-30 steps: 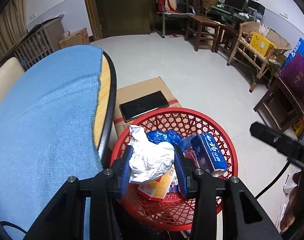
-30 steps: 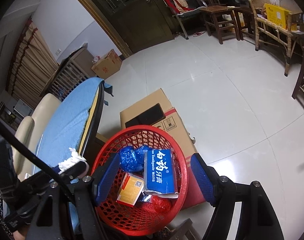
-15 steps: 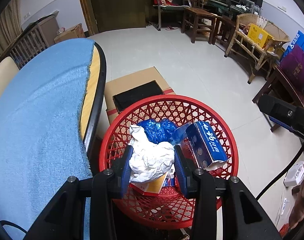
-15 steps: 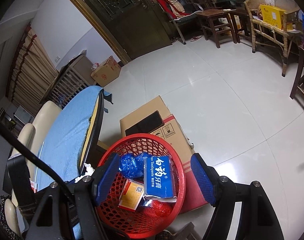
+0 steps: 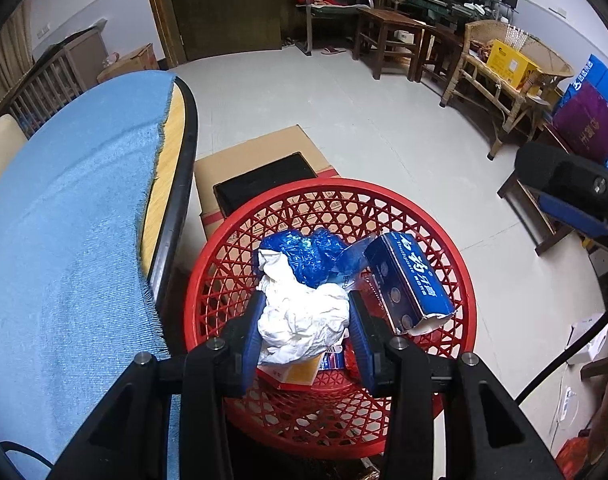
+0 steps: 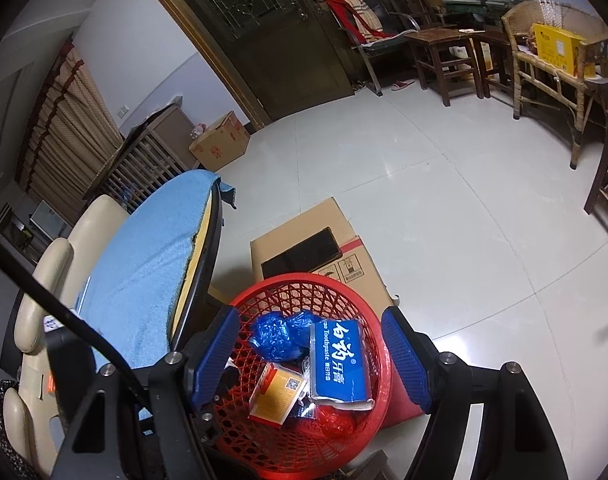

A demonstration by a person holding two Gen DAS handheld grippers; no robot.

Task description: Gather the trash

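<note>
My left gripper [image 5: 304,312] is shut on a crumpled white paper wad [image 5: 300,316] and holds it over the red mesh basket [image 5: 456,280]. The basket holds a blue toothpaste box [image 5: 408,276], a crumpled blue wrapper [image 5: 304,252] and an orange box [image 5: 288,372]. In the right wrist view my right gripper [image 6: 310,354] is open and empty above the same basket [image 6: 384,364], with the toothpaste box [image 6: 338,364], blue wrapper [image 6: 276,336] and orange box [image 6: 276,394] in it.
A table with a blue cloth [image 5: 64,216] stands left of the basket. A cardboard box [image 5: 256,152] with a black tray [image 5: 264,184] on it sits behind the basket. Chairs and wicker furniture [image 5: 500,72] line the far right wall. A cream chair [image 6: 36,280] stands behind the table.
My left gripper has moved right and forward with the paper wad, from the table's edge to over the basket. The right gripper has risen and drawn back a little.
</note>
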